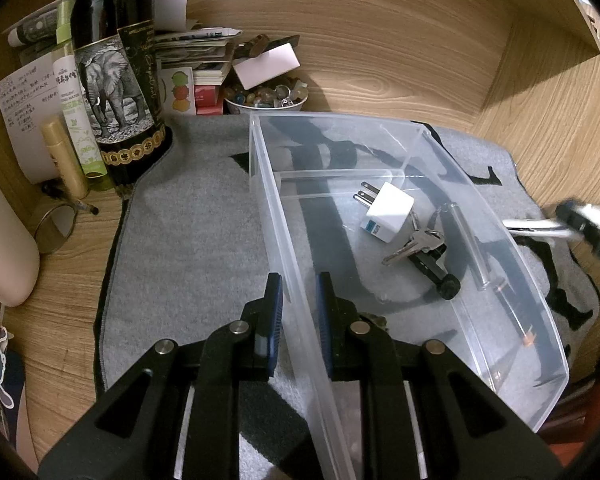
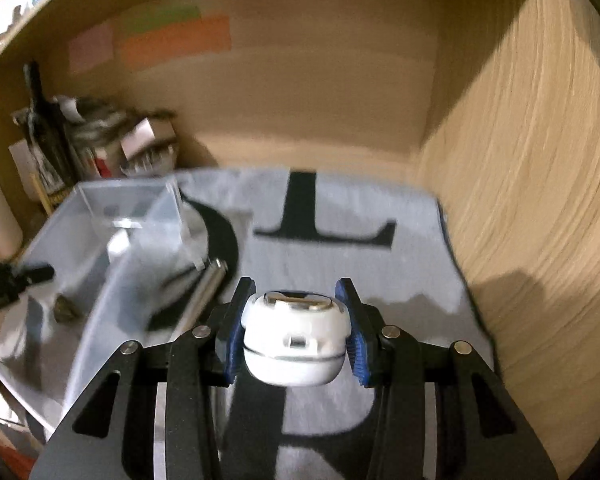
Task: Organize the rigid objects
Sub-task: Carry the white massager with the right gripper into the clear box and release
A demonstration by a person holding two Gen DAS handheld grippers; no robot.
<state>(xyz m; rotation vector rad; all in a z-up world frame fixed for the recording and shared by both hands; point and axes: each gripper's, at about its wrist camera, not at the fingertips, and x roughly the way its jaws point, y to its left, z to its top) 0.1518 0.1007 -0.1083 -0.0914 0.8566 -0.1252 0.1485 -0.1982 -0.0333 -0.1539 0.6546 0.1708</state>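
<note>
Clamped between the pads of the right claw (image 2: 295,330) at lower centre, a white rounded gadget (image 2: 296,344), with the clear bin (image 2: 100,320) lying left, its near wall pinched by the left claw (image 1: 298,316).

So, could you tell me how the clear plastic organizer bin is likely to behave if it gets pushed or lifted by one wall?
The clear bin looks thin-walled, so it is probably light and may flex where the left gripper pinches its side wall. On the grey cloth it might drag the fabric rather than slide cleanly. Tilting it would likely shift the loose keys.
</note>
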